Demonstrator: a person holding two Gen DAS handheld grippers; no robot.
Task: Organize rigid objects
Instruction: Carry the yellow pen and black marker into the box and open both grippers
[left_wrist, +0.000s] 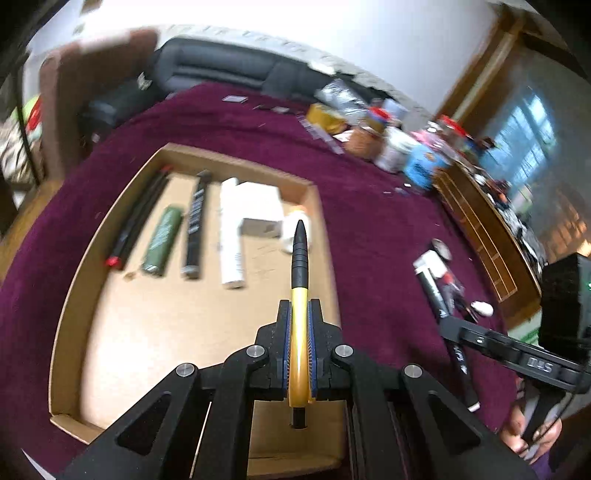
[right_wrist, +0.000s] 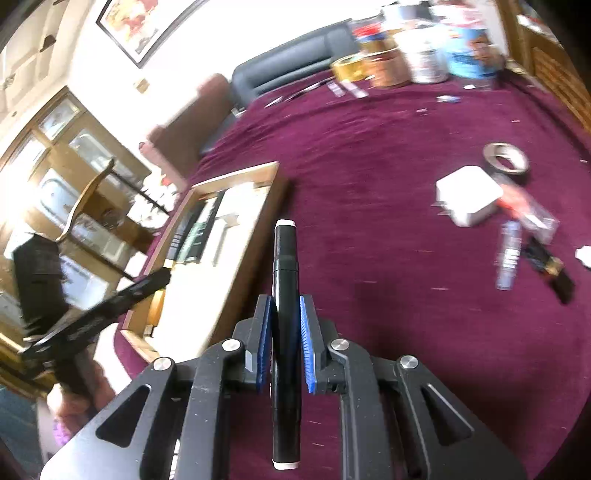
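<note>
My left gripper (left_wrist: 299, 306) is shut on a yellow and black pen (left_wrist: 299, 258) and holds it over the right part of a shallow cardboard tray (left_wrist: 70, 295). In the tray lie a red-tipped black pen (left_wrist: 138, 218), a green tube (left_wrist: 163, 240), a black stick (left_wrist: 194, 229), a white tube (left_wrist: 231, 236) and white boxes (left_wrist: 258, 206). My right gripper (right_wrist: 286, 306) is shut on a black marker (right_wrist: 285, 295) with white ends, above the maroon cloth to the right of the tray (right_wrist: 258, 221). The left gripper also shows in the right wrist view (right_wrist: 162, 277).
A white box (right_wrist: 467, 195), a tape roll (right_wrist: 506, 157), a grey tube (right_wrist: 509, 254) and dark small items (right_wrist: 550, 266) lie loose on the maroon cloth (right_wrist: 369, 166). Jars and containers (right_wrist: 424, 48) stand at the far edge. A wooden shelf (left_wrist: 480, 229) borders the right side.
</note>
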